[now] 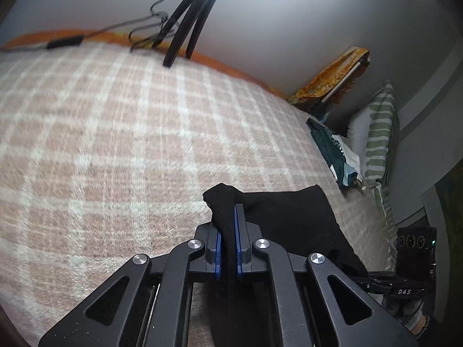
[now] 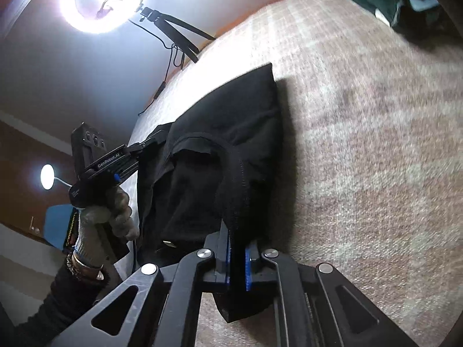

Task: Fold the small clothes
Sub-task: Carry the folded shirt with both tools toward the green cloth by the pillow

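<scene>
A small black garment (image 1: 292,217) lies partly on the pink-and-white checked blanket (image 1: 115,144), its near edge lifted. My left gripper (image 1: 228,225) is shut on a bunched corner of the black cloth, which runs down between the blue pads. In the right wrist view the same black garment (image 2: 231,133) hangs slack between both tools. My right gripper (image 2: 237,240) is shut on its hemmed edge. The left gripper's body (image 2: 115,159), held by a gloved hand (image 2: 113,214), reaches the cloth's far left side, where its fingertips are hidden.
Black tripod legs (image 1: 185,37) with trailing cables stand at the far edge of the blanket, under a bright ring light (image 2: 101,3). Folded dark green clothes (image 1: 332,150) and a striped pillow (image 1: 379,136) lie at the right. Checked blanket (image 2: 376,144) stretches right of the garment.
</scene>
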Action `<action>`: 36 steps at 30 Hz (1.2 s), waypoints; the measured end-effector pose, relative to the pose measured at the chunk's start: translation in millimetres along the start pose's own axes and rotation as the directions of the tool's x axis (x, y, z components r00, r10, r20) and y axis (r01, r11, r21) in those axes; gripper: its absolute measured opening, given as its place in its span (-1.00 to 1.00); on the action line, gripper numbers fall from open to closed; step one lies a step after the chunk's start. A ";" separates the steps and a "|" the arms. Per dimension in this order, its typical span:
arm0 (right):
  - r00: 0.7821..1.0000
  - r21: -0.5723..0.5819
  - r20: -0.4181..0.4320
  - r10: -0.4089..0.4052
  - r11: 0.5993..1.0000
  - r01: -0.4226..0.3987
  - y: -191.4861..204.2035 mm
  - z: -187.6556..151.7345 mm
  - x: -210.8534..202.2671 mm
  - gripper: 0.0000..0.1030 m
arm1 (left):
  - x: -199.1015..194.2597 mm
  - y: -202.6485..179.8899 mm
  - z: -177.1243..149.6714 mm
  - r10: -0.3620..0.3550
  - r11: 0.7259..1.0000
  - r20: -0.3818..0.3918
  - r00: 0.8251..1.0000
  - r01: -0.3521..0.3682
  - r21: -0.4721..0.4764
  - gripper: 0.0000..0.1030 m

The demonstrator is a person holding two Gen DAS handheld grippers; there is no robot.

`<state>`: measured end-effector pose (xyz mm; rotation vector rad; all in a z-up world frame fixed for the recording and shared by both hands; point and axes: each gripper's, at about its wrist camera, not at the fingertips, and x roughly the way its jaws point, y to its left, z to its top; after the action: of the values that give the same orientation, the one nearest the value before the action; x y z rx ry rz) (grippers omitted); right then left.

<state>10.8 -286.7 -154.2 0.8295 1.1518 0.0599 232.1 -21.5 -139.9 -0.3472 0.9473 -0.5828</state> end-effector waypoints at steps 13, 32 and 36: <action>0.991 -0.107 0.099 -0.091 0.989 0.102 22.7 3.5 -55.6 -0.93 | -11.7 -70.8 12.5 -0.050 0.988 0.082 0.995 0.038 0.151 -0.90; 0.923 -0.108 0.251 -0.293 0.939 0.327 -24.6 26.9 -149.6 -0.93 | 56.8 -181.9 52.6 -0.177 0.949 0.045 0.983 0.158 0.274 -0.91; 0.896 -0.113 0.283 -0.341 0.916 0.384 -39.1 43.6 -172.5 -0.93 | 75.8 -208.2 64.7 -0.197 0.936 0.043 0.980 0.175 0.306 -0.91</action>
<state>-43.3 -415.0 -36.6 0.4459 1.0214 -0.2547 255.0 -231.1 -46.1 -0.1833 0.7452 -0.8709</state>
